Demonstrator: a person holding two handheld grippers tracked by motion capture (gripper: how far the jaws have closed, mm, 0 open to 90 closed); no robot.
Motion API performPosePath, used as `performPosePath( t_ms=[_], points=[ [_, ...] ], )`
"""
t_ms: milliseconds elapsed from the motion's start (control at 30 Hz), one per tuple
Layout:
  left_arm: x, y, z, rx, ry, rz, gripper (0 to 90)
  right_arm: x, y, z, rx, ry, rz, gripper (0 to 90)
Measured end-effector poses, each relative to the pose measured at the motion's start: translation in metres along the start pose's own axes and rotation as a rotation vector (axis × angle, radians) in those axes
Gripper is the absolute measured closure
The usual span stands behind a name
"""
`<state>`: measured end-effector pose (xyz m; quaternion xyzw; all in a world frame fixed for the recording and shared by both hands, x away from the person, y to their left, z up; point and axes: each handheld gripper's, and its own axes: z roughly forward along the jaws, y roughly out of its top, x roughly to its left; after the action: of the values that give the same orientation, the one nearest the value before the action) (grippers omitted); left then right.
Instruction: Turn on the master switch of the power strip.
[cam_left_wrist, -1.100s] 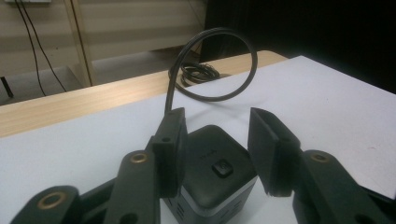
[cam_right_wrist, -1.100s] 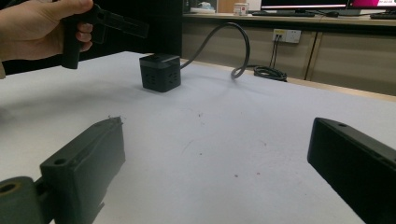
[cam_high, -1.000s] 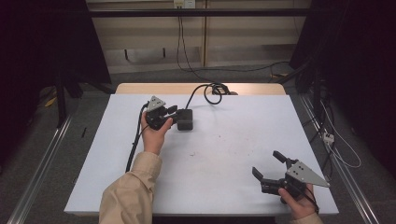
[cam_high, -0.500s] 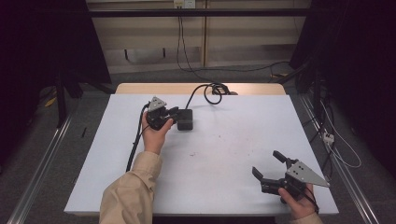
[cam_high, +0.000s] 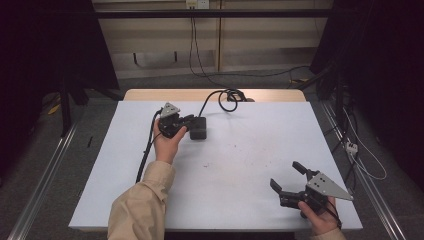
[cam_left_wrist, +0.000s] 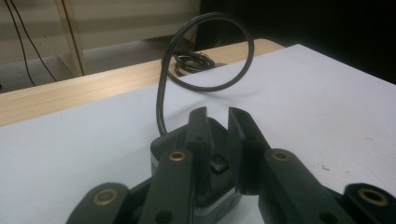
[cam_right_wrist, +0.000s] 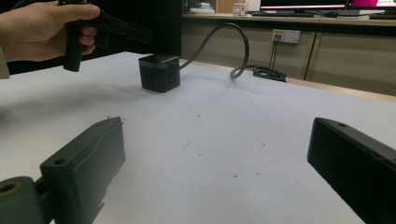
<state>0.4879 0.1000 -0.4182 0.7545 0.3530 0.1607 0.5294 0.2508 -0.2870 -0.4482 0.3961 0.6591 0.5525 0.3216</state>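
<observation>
The left gripper hangs just above the black cube at the table's far side, jaws narrow, apparently aligned over its top button. The right gripper rests wide, near edge.

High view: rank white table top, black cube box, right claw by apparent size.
1. White table top: by far the largest.
2. Right claw, jaws spread wide apart: looks larger than the box, though it sits nearer the camera, so true size is unsure.
3. Black cube box: smallest, at the left claw.
</observation>
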Motion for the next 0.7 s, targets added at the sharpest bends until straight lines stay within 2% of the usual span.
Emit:
performPosePath(
  t_ms=[300,567,700],
  points=[
    [-0.0004,0.0,0.0025,0.014,0.0,0.01,85.9,-0.0001,0.0001,0.0,-0.001,-0.003,0.001,3.5],
    [-0.002,-0.0015,0.005,0.02,-0.002,-0.001,89.0,0.0,0.0001,-0.0001,0.0,-0.002,-0.002,3.6],
    [-0.0026,-0.0024,0.0061,0.041,-0.002,0.009,90.0,0.0002,0.0001,-0.0002,0.001,-0.002,-0.002,3.5]
  ],
)
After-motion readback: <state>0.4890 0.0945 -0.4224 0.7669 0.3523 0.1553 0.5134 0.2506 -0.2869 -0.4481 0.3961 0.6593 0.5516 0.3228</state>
